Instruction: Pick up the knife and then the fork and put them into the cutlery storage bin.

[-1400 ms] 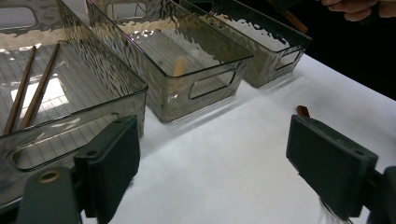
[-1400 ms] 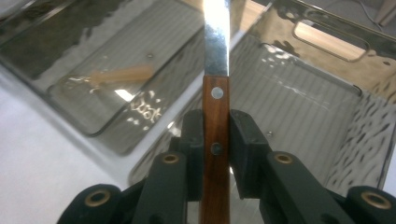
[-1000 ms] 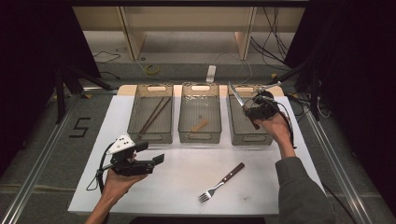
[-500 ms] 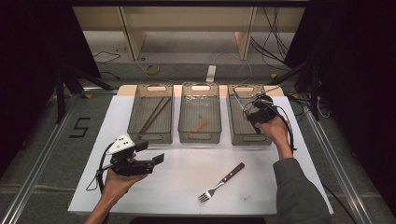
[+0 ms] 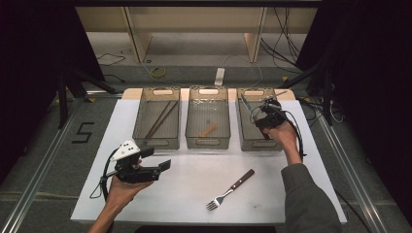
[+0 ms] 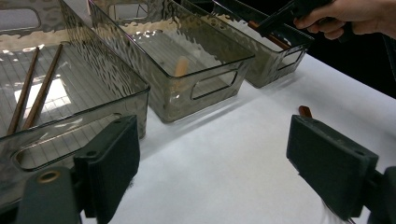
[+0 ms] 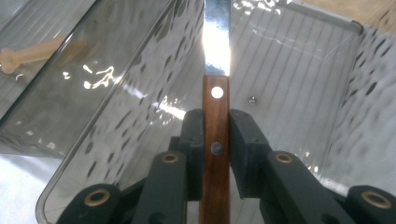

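The knife (image 7: 216,116), wooden-handled, is clamped by its handle in the right gripper (image 7: 216,154) over the right bin (image 5: 260,141) near the tabletop's far right corner. Its blade could catch the bin's wall and twist in the pads. The left gripper (image 6: 212,168) hangs open, holding nothing, at the near left.

Fork (image 5: 229,190); chopsticks (image 5: 159,119) in left bin (image 5: 156,142)

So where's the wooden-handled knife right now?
The wooden-handled knife is clamped in the right tongs, held over the rightmost clear plastic bin in the high view, blade pointing away.
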